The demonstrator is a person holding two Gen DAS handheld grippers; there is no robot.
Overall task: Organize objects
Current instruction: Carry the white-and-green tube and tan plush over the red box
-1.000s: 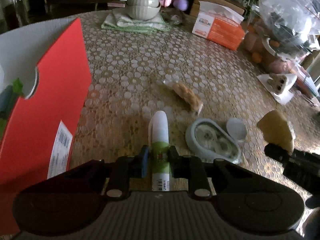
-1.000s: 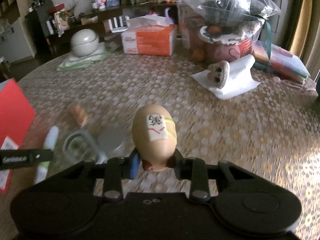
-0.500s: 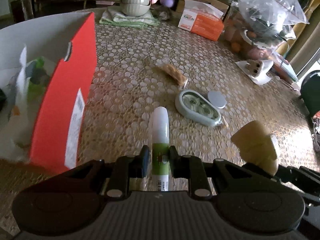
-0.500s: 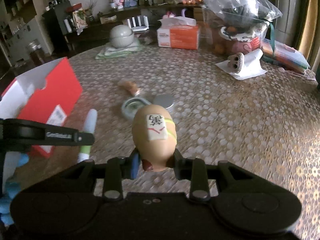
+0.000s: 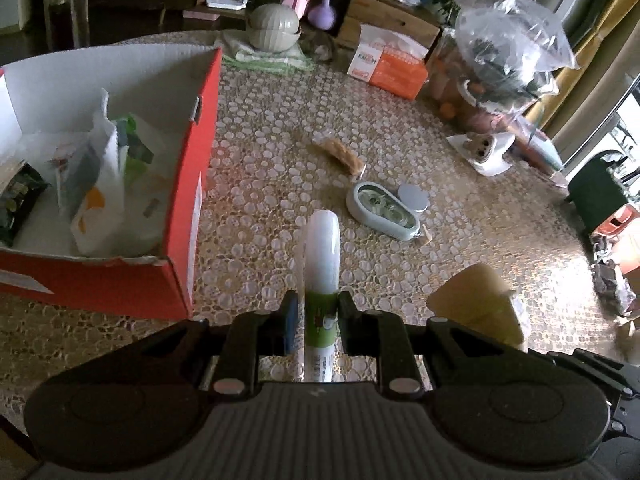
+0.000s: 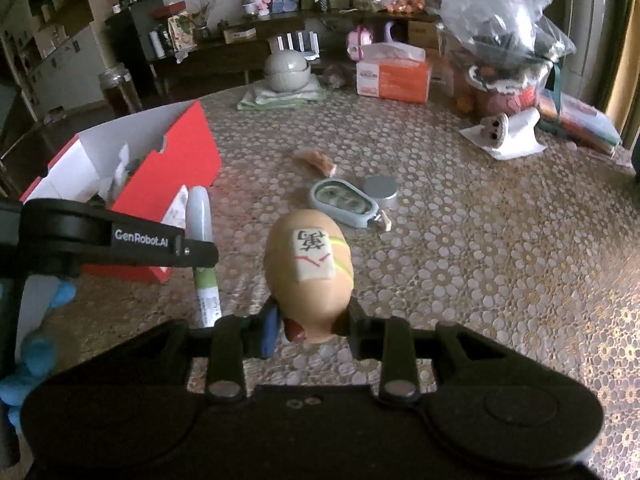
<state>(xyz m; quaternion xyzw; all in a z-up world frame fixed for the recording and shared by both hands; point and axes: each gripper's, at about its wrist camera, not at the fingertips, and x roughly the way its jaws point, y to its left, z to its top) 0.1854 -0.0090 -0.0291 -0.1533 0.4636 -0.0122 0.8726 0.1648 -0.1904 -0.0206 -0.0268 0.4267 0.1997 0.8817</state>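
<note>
A: From the left wrist, why is the left claw (image 5: 314, 322) pinched tight on that white tube (image 5: 320, 264) with the green band?

B: I'd judge it's bound for the red box (image 5: 188, 184), which sits open just to the left on the worktop (image 5: 280, 120), packets already inside

A: And from the right wrist?

B: The right claw (image 6: 312, 326) clamps a tan egg-shaped toy (image 6: 308, 272) by its lower end, carried above the worktop near the tube; a white tile with dark characters marks its face
</note>
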